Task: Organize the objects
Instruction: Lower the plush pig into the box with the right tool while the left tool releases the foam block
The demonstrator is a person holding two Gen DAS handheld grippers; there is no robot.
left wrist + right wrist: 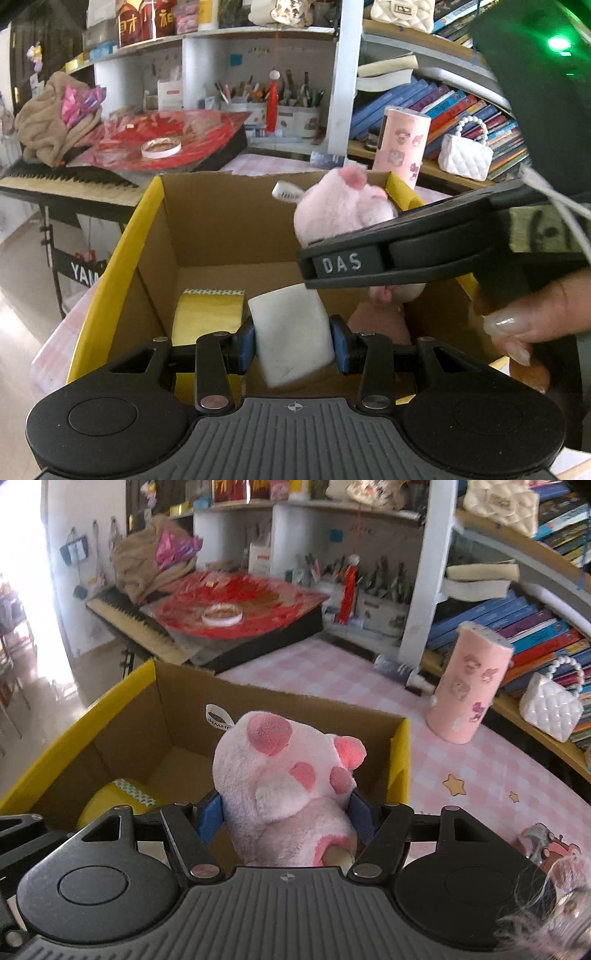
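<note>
The left gripper (293,343) pinches a white foam block (291,332) between its blue pads (246,345), holding it over the open cardboard box (221,229) with yellow flaps. On the box floor, at about nine o'clock from the block, lies a yellow tape roll (208,317). The right gripper (286,818) clamps a pink plush toy (284,782) with darker pink spots, poised above the same box, toward its three o'clock side. In the left wrist view that toy sits at one o'clock from the block. A pink cylindrical container (467,686) stands on the pink checked tablecloth (480,775), at two o'clock from the toy.
</note>
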